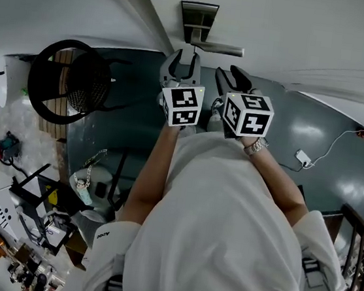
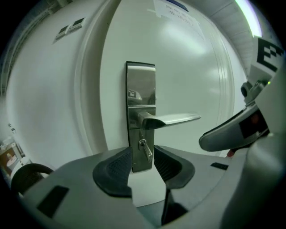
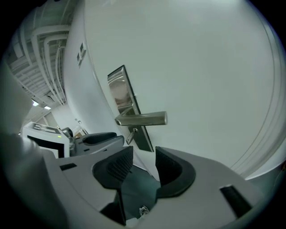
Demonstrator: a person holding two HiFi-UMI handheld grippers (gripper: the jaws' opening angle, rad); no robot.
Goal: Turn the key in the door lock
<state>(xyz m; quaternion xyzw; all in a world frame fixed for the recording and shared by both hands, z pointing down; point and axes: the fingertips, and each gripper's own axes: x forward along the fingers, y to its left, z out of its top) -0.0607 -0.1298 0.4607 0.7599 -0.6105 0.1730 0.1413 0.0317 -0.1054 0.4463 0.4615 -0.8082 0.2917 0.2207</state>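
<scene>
The left gripper (image 2: 142, 166) is held released; the slanted key (image 2: 145, 150) is seen straight ahead, untouched, in line with its 2 jaws. The right gripper (image 3: 144, 166), released too, is kept farther off.

A glossy grey-blue floor (image 1: 328, 136) carries pale reflections of light. A black round-framed chair (image 1: 68, 81) stands at the left below a white wall (image 1: 48, 0). At the right, a white plug with its cable (image 1: 303, 156) lies near a dark railing (image 1: 361, 252).

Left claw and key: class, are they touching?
Apart. Left gripper view: the key sits inside the open left claw, with plate showing on both sides.
</scene>
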